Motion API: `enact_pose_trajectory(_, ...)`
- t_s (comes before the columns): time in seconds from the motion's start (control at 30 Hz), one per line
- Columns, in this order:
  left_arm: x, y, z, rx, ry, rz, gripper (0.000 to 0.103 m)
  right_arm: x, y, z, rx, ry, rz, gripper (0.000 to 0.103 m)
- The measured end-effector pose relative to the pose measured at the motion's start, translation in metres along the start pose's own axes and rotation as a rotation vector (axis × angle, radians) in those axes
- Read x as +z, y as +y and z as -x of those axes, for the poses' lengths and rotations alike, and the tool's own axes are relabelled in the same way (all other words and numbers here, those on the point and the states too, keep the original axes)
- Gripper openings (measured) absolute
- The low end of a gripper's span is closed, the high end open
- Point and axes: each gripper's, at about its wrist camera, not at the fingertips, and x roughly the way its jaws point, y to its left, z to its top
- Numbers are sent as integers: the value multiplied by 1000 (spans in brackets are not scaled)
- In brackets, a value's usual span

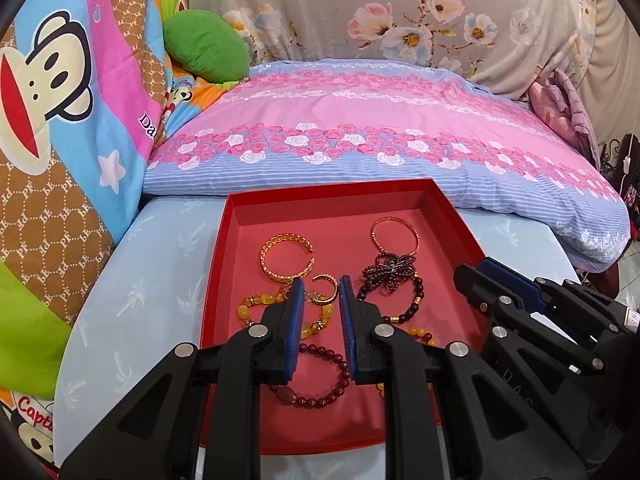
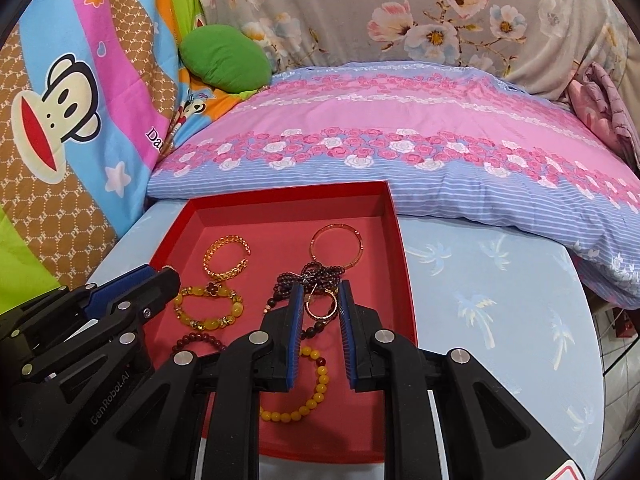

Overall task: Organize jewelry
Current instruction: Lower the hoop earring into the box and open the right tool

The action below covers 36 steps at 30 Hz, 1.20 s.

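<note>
Red cardboard tray [image 1: 248, 208] sits on the pale blue table [image 1: 140, 288], bracelets strewn inside. Left gripper [image 1: 321, 292] hovers with fingers parted around a small gold ring [image 1: 325, 289]; right gripper [image 2: 320, 300] likewise brackets a gold ring [image 2: 322, 305], neither visibly clamped.

A home bedroom: floral pillow [image 1: 360, 128], cartoon monkey quilt [image 1: 60, 120], flowered bedding [image 2: 440, 8].
</note>
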Motion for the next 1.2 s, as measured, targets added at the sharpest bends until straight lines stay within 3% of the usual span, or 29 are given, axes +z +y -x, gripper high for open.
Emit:
enact_pose_trajectory(0.9, 3, 4, -31, 34, 24, 11, 18, 0, 1, -32, -20, 38, 13, 18)
enact_pose_trajectory(0.93, 3, 4, -30, 37, 22, 11, 21, 0, 1, -32, -22, 35, 13, 19)
enact_pose_trajectory(0.97, 3, 4, -30, 42, 20, 13, 29, 0, 1, -32, -24, 35, 13, 21)
enact_pose_trajectory(1.03, 3, 4, -28, 53, 9, 16, 39, 0, 1, -30, -28, 28, 9, 33)
enact_pose_trajectory(1.2, 2, 4, -22, 80, 2, 10, 42, 0, 2, -23, -50, 18, 8, 37)
